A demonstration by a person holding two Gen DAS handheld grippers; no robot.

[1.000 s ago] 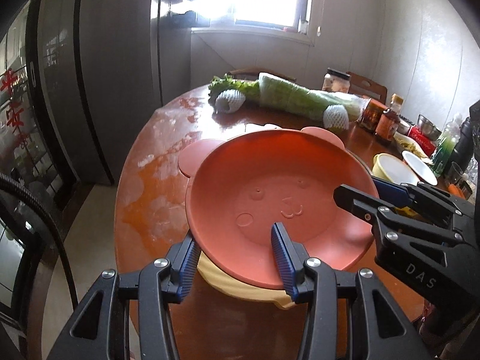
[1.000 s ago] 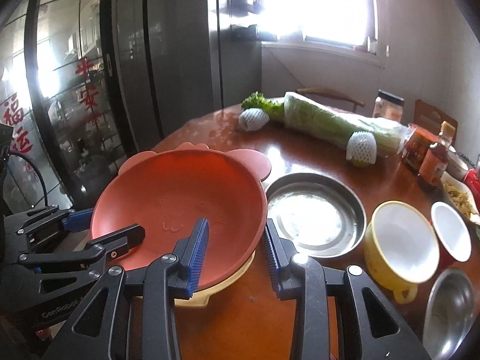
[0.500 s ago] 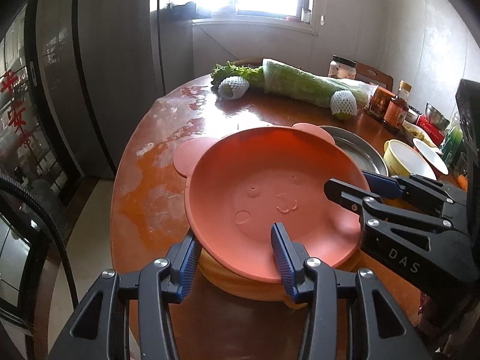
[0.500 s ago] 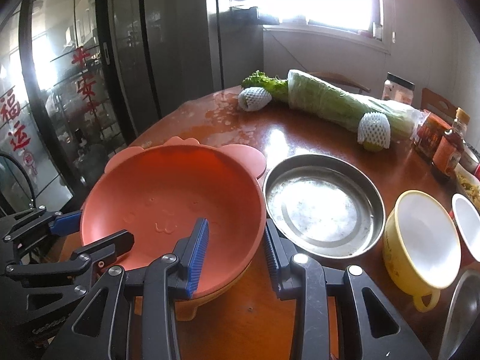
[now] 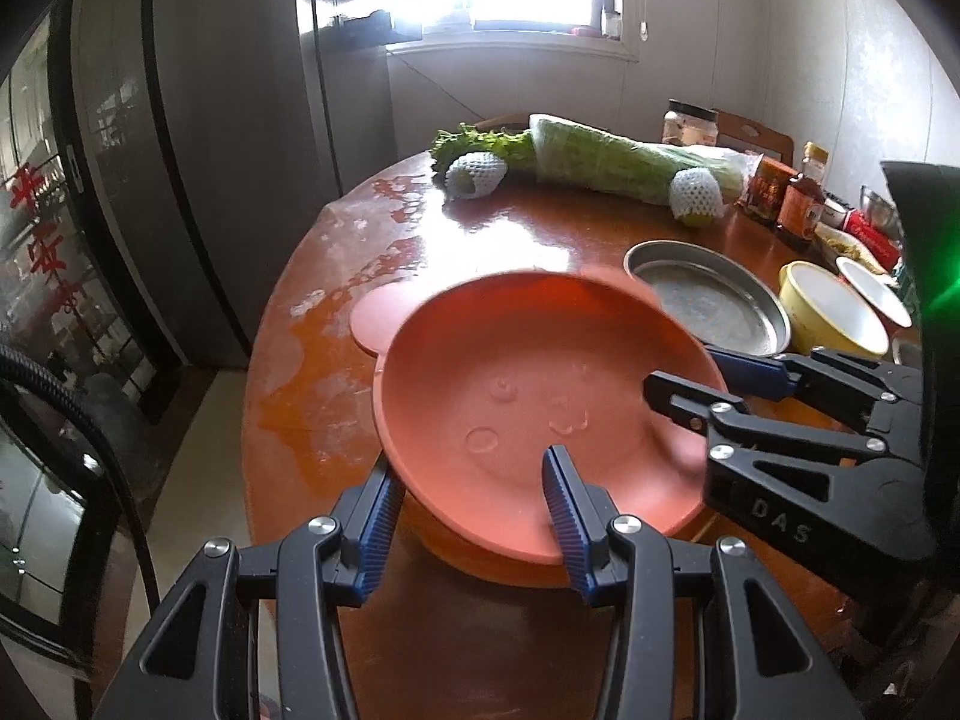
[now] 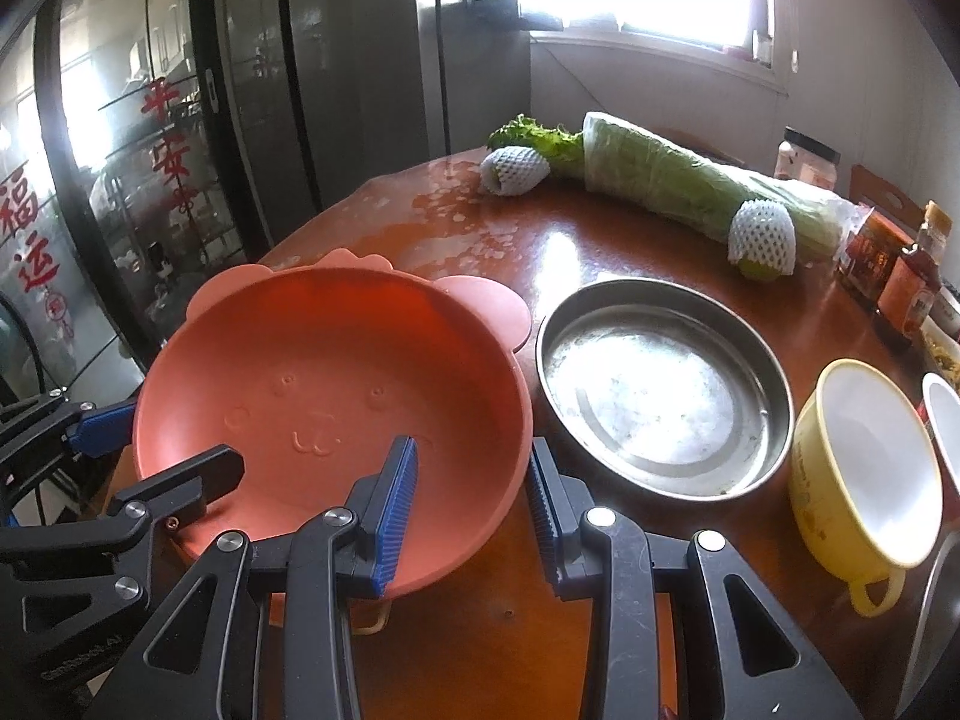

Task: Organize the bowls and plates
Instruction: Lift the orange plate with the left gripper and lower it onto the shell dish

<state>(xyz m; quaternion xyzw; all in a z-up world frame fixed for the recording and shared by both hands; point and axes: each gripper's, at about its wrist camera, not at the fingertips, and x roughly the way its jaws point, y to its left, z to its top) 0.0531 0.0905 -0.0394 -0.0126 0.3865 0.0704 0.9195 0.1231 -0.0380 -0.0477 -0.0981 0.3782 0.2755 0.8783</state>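
We note the orange plate [image 6: 336,396], clamped by left tongs [image 5: 468,510] and right tongs [image 6: 471,498], has dropped onto the yellow plate [image 6: 369,615]; stacking looks nearly finished.

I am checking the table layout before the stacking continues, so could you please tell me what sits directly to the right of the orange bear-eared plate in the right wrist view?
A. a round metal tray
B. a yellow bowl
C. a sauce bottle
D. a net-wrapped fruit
A: the round metal tray lies right beside the orange bear-eared plate, with the yellow bowl further right beyond the tray.
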